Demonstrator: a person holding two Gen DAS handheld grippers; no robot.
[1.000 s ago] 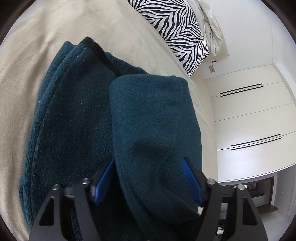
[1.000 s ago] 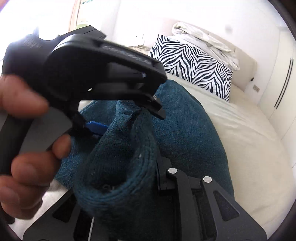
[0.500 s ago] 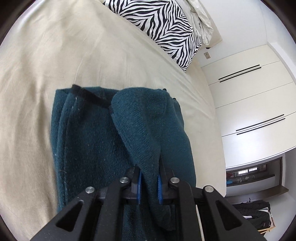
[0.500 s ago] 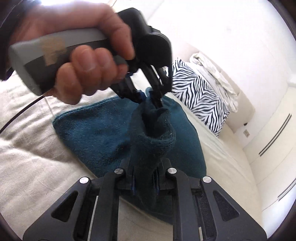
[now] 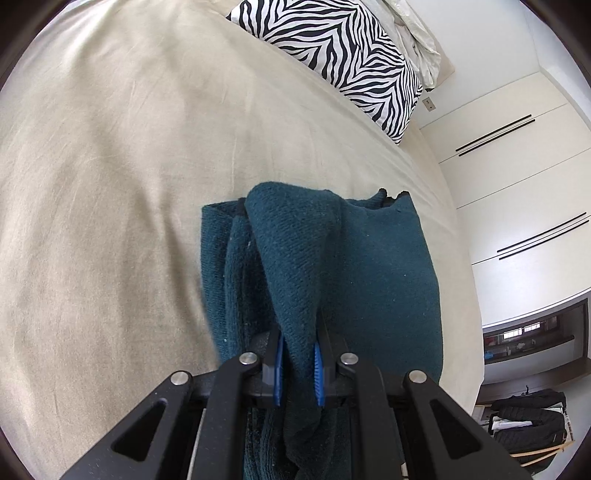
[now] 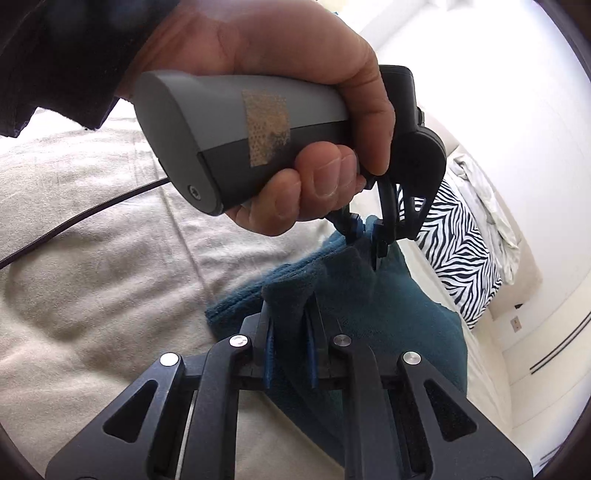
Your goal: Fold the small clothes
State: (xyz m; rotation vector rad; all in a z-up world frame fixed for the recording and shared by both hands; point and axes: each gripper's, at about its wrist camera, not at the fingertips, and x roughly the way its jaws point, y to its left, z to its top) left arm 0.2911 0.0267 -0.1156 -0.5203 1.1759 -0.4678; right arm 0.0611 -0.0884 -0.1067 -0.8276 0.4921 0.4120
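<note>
A dark teal knit garment (image 5: 373, 266) lies partly folded on the beige bed sheet (image 5: 110, 184). My left gripper (image 5: 297, 365) is shut on a raised fold of it, held above the bed. My right gripper (image 6: 290, 354) is shut on another part of the same garment (image 6: 388, 314). In the right wrist view the left gripper (image 6: 364, 230) shows just ahead, held in a hand, pinching the cloth's top edge. The cloth hangs stretched between the two grippers.
A zebra-print pillow (image 5: 343, 55) and a crumpled white sheet (image 5: 417, 26) lie at the head of the bed. White wardrobe doors (image 5: 517, 184) stand along the right. A black cable (image 6: 74, 225) runs over the sheet at left.
Both grippers have shut on the garment, which first lay draped loosely over open fingers. They have lifted the fold up, away from the bed.
</note>
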